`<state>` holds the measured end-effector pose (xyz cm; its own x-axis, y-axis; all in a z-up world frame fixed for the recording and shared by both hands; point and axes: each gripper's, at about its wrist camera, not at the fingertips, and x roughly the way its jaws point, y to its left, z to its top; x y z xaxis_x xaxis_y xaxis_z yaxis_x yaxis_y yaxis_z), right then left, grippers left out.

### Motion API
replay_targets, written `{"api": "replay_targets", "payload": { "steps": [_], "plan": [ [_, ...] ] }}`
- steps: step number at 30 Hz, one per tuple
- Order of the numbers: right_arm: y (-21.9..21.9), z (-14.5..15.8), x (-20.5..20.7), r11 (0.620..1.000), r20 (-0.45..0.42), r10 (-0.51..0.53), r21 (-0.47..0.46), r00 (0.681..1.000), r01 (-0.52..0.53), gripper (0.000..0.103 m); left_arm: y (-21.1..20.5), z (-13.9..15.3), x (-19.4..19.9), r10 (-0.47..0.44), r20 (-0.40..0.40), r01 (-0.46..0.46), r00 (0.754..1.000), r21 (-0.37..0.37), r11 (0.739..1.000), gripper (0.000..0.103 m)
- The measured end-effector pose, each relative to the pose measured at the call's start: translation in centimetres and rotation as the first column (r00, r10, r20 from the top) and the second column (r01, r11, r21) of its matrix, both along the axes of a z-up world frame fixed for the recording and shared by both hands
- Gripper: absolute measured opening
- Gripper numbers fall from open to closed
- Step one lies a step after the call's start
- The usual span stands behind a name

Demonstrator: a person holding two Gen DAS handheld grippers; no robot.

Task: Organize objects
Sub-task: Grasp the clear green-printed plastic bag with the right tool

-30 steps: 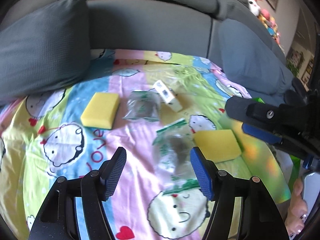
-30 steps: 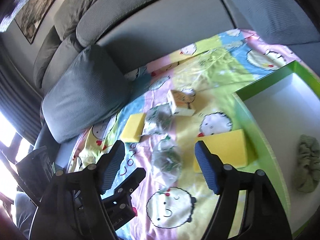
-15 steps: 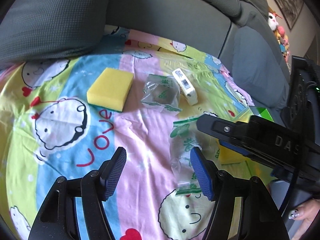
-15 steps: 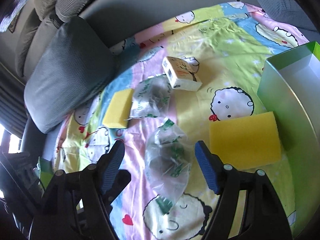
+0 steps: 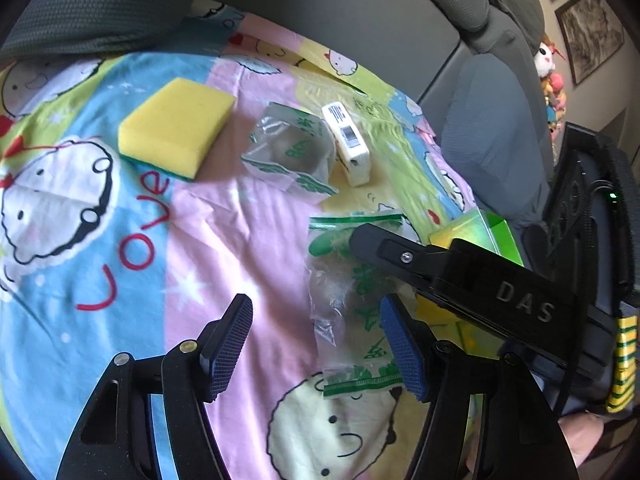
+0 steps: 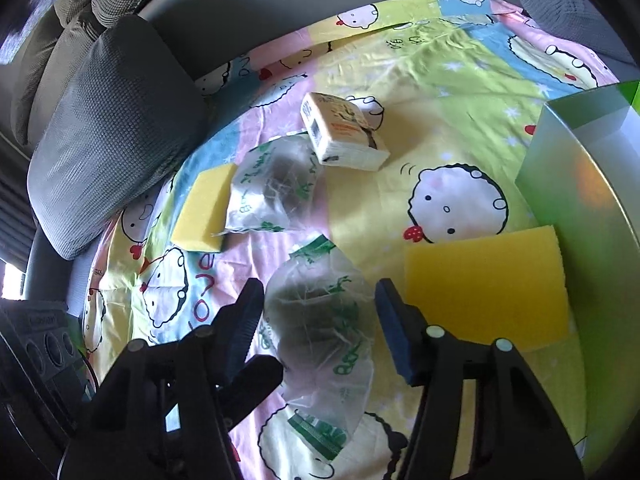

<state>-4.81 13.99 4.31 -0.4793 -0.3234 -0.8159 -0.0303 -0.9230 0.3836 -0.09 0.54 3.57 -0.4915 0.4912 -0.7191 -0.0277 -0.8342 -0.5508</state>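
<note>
The right gripper (image 6: 320,320) straddles a clear plastic bag (image 6: 320,320) printed in green; its jaws have just been closing, and the bag lies between them, though a gap shows at each pad, so no clamp is confirmed. The left gripper (image 5: 316,348) stands apart with nothing between its fingers, its right-hand pad (image 5: 400,348) just beside the same bag's edge. The bag lies on a cartoon-printed sheet (image 5: 120,240) spread over a grey sofa (image 5: 340,12). Just beside the bag on the right lies a yellow sponge (image 6: 488,288), next to a green-walled box (image 6: 580,184). Further out lie a second clear bag (image 6: 276,188), a second yellow sponge (image 6: 204,212) and a white tissue pack (image 6: 344,136).
</note>
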Motion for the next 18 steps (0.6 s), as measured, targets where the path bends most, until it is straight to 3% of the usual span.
{"api": "replay_targets", "payload": {
  "steps": [10,15,18],
  "plan": [
    [-0.5,-1.5,-0.7,0.988,0.04,0.068,-0.142,0.997,-0.062,0.052,-1.2,0.4,0.7,0.007,0.007,-0.007,1.0,0.04,0.999,0.067],
    [-2.0,-2.1,-1.0,0.945,0.061,0.159,-0.299,0.985,-0.134,0.051,-2.1,1.1,1.4,0.019,-0.013,-0.019,1.0,0.039,0.999,0.068],
    [-3.4,-2.2,-1.2,0.942,0.067,0.194,-0.29,0.979,-0.167,0.052,-2.6,0.5,1.2,0.036,0.019,-0.036,0.999,0.022,0.999,0.068]
  ]
}}
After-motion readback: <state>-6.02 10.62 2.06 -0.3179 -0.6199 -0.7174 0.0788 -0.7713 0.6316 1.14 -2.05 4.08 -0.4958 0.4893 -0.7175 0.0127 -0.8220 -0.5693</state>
